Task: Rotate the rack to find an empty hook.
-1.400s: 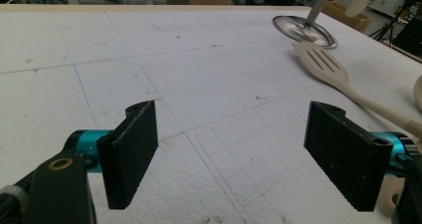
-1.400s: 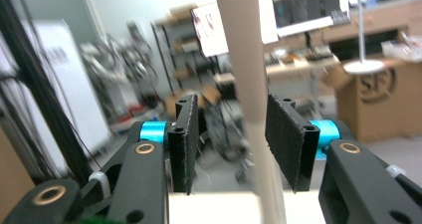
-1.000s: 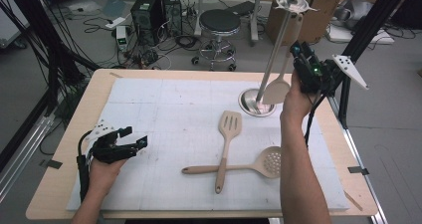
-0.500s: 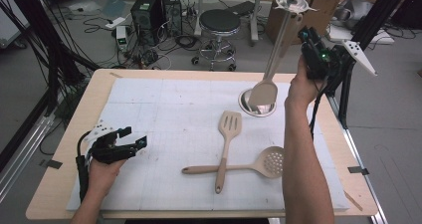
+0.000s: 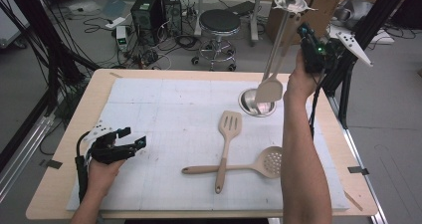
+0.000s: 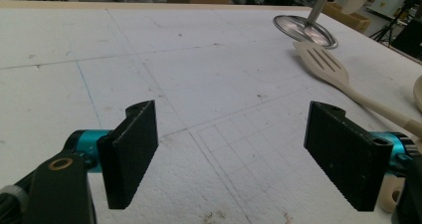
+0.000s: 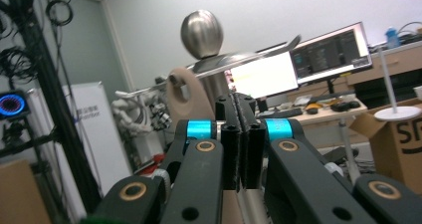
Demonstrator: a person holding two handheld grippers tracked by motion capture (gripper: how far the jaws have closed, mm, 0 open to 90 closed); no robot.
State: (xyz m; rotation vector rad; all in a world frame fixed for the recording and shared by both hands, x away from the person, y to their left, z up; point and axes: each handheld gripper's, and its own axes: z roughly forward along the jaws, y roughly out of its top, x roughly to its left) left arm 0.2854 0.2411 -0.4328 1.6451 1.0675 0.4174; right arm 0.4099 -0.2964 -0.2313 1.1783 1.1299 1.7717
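A metal stand [image 5: 278, 40] with a round base [image 5: 247, 104] and hooks at its top stands at the table's far right. A beige spatula [image 5: 269, 90] hangs from a hook, its head just above the base. My right gripper [image 5: 302, 31] is high beside the stand's top. Its jaws have just been closing and are shut with nothing between them [image 7: 241, 102]. The spatula's handle end [image 7: 186, 100] hangs just beyond them, under the stand's ball [image 7: 201, 34]. My left gripper [image 5: 133, 136] rests open at the near left, empty [image 6: 239, 159].
A slotted turner [image 5: 227, 144] and a skimmer spoon [image 5: 268, 163] lie crossed on the white mat [image 5: 164, 109] in front of the stand; the turner [image 6: 323, 64] lies near the base [image 6: 303, 29]. A stool [image 5: 219, 22] and cables are behind the table.
My right gripper rose up and to the right beside the stand's top, and the hanging spatula's head swung slightly left. The left hand stayed still.
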